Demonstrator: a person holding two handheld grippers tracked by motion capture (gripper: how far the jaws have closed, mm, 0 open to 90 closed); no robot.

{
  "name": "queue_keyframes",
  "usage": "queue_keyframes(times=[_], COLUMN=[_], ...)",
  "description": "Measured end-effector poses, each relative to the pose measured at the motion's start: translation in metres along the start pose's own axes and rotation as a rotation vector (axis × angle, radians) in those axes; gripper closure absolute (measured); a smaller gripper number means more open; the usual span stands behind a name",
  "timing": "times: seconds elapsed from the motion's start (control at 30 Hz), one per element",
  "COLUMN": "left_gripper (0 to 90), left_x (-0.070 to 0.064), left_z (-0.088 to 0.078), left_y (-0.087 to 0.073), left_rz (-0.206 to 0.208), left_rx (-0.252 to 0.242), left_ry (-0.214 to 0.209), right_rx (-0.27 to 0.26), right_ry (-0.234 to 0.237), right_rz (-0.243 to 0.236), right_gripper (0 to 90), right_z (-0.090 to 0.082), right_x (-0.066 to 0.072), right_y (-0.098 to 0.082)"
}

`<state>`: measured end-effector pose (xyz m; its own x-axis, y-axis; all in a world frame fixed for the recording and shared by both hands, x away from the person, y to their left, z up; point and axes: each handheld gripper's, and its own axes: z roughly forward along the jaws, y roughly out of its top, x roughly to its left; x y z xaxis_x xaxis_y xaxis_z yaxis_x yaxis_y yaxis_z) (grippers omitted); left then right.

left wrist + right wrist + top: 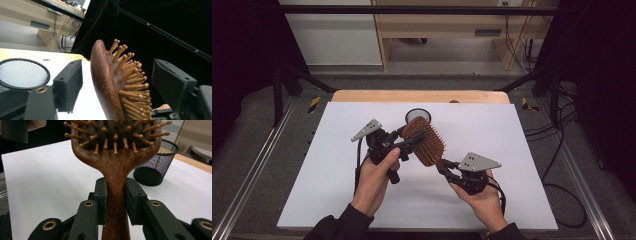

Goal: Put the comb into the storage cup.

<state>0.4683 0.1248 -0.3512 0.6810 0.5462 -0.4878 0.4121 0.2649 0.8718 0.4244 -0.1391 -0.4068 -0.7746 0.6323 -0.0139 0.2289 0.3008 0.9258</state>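
White tabletop (337, 190), wooden hairbrush (424, 141), mesh cup (417, 116), wooden desk (447, 25) behind

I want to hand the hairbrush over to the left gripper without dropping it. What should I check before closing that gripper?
1. Right gripper clamped on the handle of the hairbrush: ok, both pads press the handle.
2. Left gripper open around the brush head: ok, one jaw stands on each side.
3. Left pads clear of the bristles: not ok, the bristles point at the far jaw, so closing would press on them.
4. Brush lifted off the white mat: ok, it is held up in the air.
5. Mesh cup out of the way: ok, it stands behind the brush, apart from it.
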Motion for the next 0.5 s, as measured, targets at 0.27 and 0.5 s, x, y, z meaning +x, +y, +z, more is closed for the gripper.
queue_keyframes(times=[0.27,0.5], left_gripper=[41.6,42.4], left_x=[-0.0009,-0.0015], left_z=[0.0021,0.0057], left_y=[-0.0019,-0.0043], left_rz=[-0.043,-0.056], left_rx=[0.008,0.02], left_ry=[0.002,0.026], right_rx=[0.0,0.009], right_ry=[0.003,0.001], right_rz=[-0.007,-0.001], right_gripper=[72.6,72.6], right_z=[0.0013,0.0024], right_x=[0.0017,0.0006], right_y=[0.0,-0.0016])
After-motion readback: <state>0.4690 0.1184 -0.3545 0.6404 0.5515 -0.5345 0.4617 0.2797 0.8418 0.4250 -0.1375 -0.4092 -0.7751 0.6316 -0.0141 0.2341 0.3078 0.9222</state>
